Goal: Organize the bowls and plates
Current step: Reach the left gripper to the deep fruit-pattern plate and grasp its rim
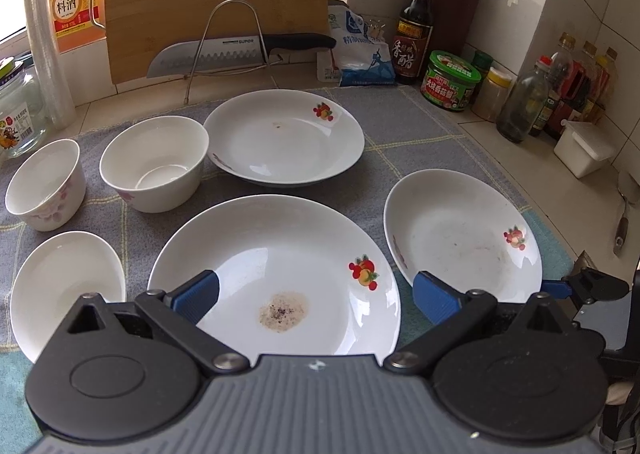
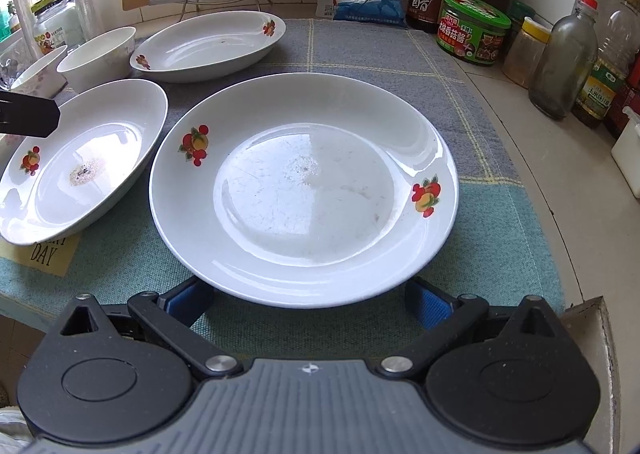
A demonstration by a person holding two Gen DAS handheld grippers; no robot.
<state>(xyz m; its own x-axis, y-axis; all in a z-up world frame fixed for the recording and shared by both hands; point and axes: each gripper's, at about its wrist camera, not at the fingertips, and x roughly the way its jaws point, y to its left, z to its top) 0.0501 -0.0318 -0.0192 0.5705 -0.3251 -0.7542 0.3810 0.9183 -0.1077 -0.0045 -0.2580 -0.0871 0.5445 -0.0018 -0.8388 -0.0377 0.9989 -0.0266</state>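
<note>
Left gripper (image 1: 316, 296): jaws spread wide, nothing held; I hover it over the near rim of the stained plate (image 1: 276, 274), one blue pad above the rim, the other off toward the right plate (image 1: 460, 230)
Right gripper (image 2: 310, 302): jaws wide apart, empty; its pads sit low on either side of the right plate (image 2: 304, 189), at its near edge, and I cannot tell if they touch it
Task things: taking the stained plate as landmark, the far plate (image 1: 284, 137) lies behind it, two bowls (image 1: 154, 161) (image 1: 44, 183) behind and to the left, a small dish (image 1: 66, 290) just left, the right plate just right; all rest on the cloth (image 1: 400, 125)
Slip risk: I judge a pinch on a thin, glossy rim could let a plate tip or slide out as I lift
Knock risk: plates sit close together, so a tilted lift could clip a neighbour's rim
Clash risk: both grippers work side by side, and the left one's edge shows in the right view, so they could collide
Crumb risk: tilting the stained plate could shed its residue
Hidden: near rims of both plates pass behind the gripper bodies; the small dish is cut off by the left one; the far bowl is partly masked in the right view; the right pads' tips are tucked under the plate edge
</note>
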